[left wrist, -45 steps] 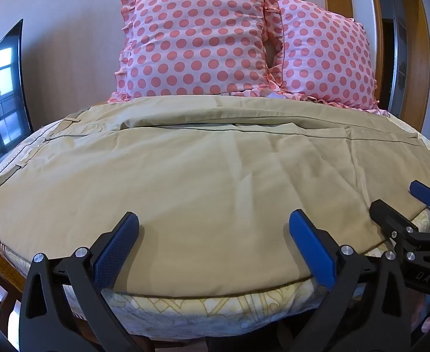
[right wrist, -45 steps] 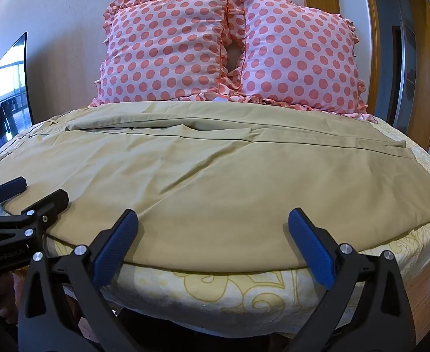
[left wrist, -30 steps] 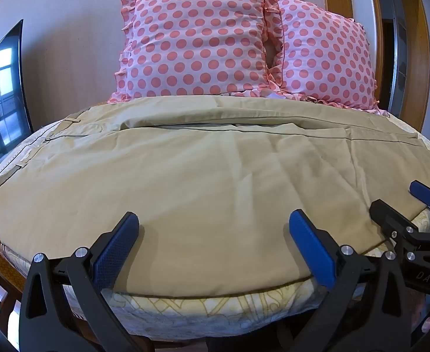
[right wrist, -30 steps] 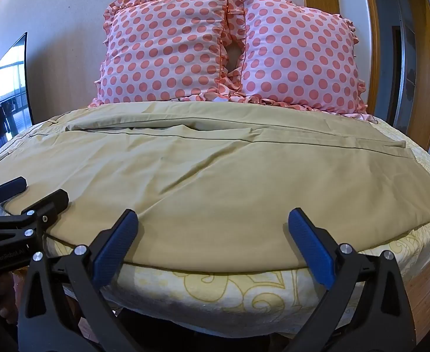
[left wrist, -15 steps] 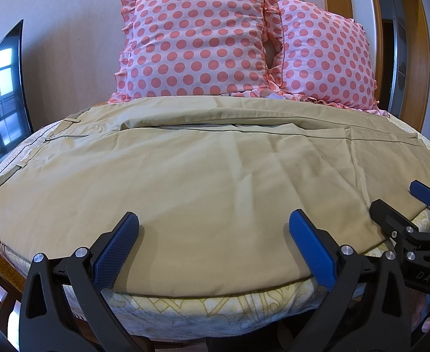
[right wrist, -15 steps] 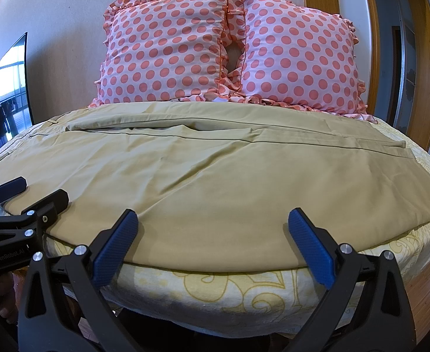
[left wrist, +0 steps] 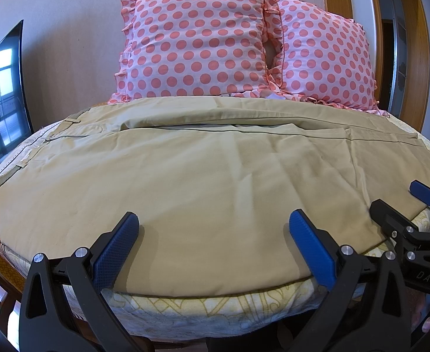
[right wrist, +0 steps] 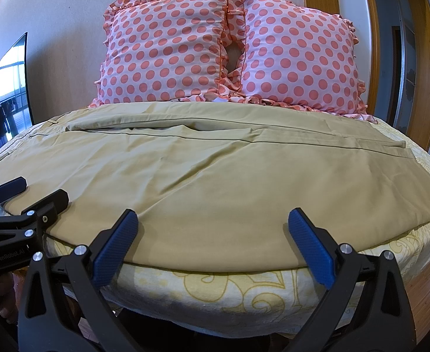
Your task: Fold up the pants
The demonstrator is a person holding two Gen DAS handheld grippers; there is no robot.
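Hovering at the near edge of the bed, the left tool (left wrist: 213,245) has its blue-padded fingers spread wide with nothing between them, and the right tool (right wrist: 212,245) is spread just as wide and equally bare. Both sit just above the near hem of the khaki cotton pants (left wrist: 203,182), which lie spread flat across the cream bedspread with yellow scroll pattern (right wrist: 244,290), waistband toward the left and legs running to the right.

Only the left wrist view shows the waistband's belt loops and a pocket flap at the left edge, with the right tool entering at its right border. Only the right wrist view shows the leg cuffs ending near the bed's right side, bare wooden floor (right wrist: 429,293) beyond, and the left tool at its left border.

Two pink ruffled pillows with coral polka dots (right wrist: 229,50) lean on the wall behind. A dark screen (left wrist: 2,94) is cut off at the left; the far trouser leg is partly hidden under a fold.
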